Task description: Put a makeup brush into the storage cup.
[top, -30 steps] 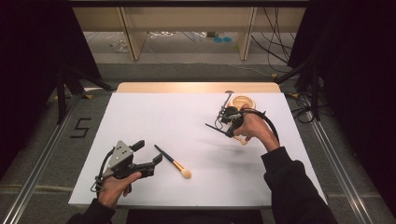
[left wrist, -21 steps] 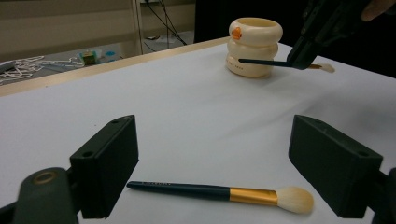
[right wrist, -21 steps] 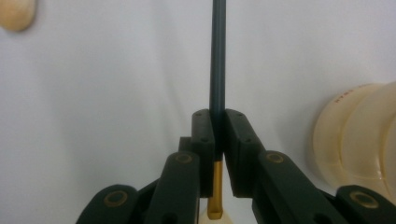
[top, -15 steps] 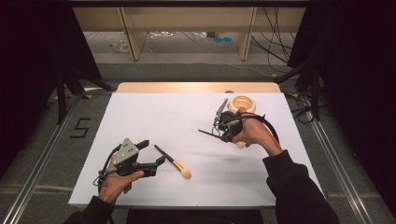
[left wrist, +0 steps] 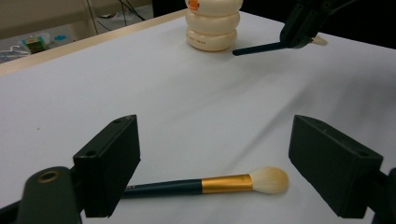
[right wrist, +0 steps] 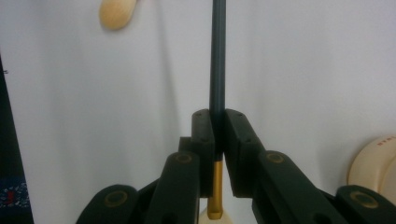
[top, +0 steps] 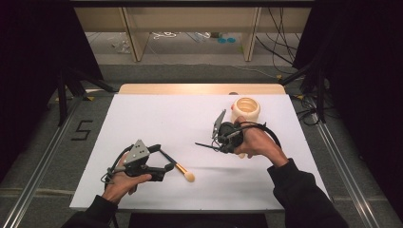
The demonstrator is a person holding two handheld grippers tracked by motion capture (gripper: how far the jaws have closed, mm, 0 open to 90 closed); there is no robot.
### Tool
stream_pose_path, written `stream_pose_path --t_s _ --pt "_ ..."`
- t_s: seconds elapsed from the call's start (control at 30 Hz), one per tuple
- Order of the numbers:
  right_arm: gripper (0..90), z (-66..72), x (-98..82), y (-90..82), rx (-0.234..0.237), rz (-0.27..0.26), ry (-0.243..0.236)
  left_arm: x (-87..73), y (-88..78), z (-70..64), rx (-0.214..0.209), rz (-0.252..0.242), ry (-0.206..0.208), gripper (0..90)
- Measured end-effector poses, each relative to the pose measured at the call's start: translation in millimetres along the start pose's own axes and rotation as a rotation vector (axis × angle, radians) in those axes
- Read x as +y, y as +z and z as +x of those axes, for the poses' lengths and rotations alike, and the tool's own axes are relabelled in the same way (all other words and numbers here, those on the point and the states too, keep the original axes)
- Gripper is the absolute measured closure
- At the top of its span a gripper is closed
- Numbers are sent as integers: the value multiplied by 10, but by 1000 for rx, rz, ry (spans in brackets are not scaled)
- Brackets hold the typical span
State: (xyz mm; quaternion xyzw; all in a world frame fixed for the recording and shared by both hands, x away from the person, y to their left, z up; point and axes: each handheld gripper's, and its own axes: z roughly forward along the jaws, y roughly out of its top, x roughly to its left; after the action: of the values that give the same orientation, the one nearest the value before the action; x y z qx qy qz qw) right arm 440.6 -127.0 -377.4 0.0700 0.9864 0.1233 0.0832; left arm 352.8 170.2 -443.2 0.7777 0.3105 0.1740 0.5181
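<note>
Between the pressed jaws of the right gripper (right wrist: 218,140) sat a makeup brush (right wrist: 217,70), pinched where its gold ferrule met the dark blue-black handle. Its handle ran straight out toward twelve o'clock in the right gripper view, slim and round, while the ferrule and a sliver of pale bristle showed below the pads at six o'clock. From the high view, that gripper (top: 216,137) hovered right of the desk's centre, the brush handle poking toward nine o'clock above the white cover.

A second brush (left wrist: 205,183) lay flat on the desk (top: 157,118), of the same make: dark handle, gold ferrule, fluffy cream head. In the left gripper view it lay crosswise between the spread jaws of the left gripper (left wrist: 233,158), near their tips, head toward three o'clock, neither pad touching it. From above, the left gripper (top: 164,159) rested low at the desk's seven o'clock, the brush head just past it.

At roughly one o'clock on the desk stood a cream ribbed holder (top: 245,110), built like stacked rings, upright with its mouth open; what was inside I could not tell. It stood just beyond the right hand (top: 254,142).
</note>
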Motion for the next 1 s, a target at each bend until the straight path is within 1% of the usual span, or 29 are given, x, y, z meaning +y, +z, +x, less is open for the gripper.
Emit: stream_pose_path --t_s 0.03,0.07,0.1,0.13,0.17,0.2,0.27,0.3,0.33,0.37,0.4,0.43,0.47,0.5,0.53,0.57,0.6,0.63,0.67,0.7,0.73,0.77,0.8,0.83,0.9,0.97,1.0 --pt "830 1 0 4 2 -3 -20 6 18 -6 -6 3 5 164" --pt "830 30 7 -5 4 5 -6 11 33 0 -16 5 16 164" --pt "830 39 7 -3 12 2 -8 13 40 -5 -15 10 15 165" --pt "830 57 8 -3 13 4 7 16 53 -12 -16 11 7 165" --pt "830 49 7 -6 10 6 -21 26 65 -4 -22 13 22 165" --pt "830 52 6 2 4 0 -38 30 77 -14 -20 12 7 167" --pt "830 84 11 -7 10 6 -39 44 96 -15 -29 12 11 168" --pt "830 86 13 -8 9 6 -59 56 106 -19 -34 18 14 168" --pt "830 106 19 -11 11 6 -68 67 116 -23 -42 20 17 169" --pt "830 128 22 -9 14 12 -67 79 119 -21 -46 26 31 170" --pt "830 137 27 -13 18 14 -79 90 134 -32 -61 29 22 172" --pt "830 162 37 -6 17 14 -89 103 138 -39 -63 37 31 175" --pt "830 183 41 -10 21 25 -91 113 149 -46 -71 37 33 181" --pt "830 203 46 -8 25 32 -93 124 154 -51 -81 46 40 185" --pt "830 229 54 -11 24 41 -89 131 167 -65 -90 46 36 187" --pt "830 247 62 -13 22 42 -98 139 176 -70 -103 54 41 191" --pt "830 275 67 -13 23 46 -93 145 180 -78 -104 62 45 195" --pt "831 277 69 -10 25 44 -109 152 188 -85 -116 73 49 198" --pt "830 296 76 -13 21 51 -113 157 196 -91 -129 85 51 203" --pt "830 316 82 -11 26 56 -112 167 201 -102 -133 102 59 210" --pt "830 324 85 2 25 52 -139 172 211 -112 -144 110 61 220" --pt "830 352 96 0 30 62 -131 182 214 -119 -148 126 73 229" --pt "830 355 100 12 27 61 -157 188 224 -130 -153 131 74 233" --pt "830 382 112 9 29 72 -148 197 235 -135 -159 141 84 238" --pt "831 401 128 25 31 72 -165 229 241 -135 -167 184 115 251" --pt "830 428 146 37 31 75 -176 257 251 -132 -179 214 112 262" --pt "830 441 158 44 32 81 -189 269 264 -135 -199 219 109 269"
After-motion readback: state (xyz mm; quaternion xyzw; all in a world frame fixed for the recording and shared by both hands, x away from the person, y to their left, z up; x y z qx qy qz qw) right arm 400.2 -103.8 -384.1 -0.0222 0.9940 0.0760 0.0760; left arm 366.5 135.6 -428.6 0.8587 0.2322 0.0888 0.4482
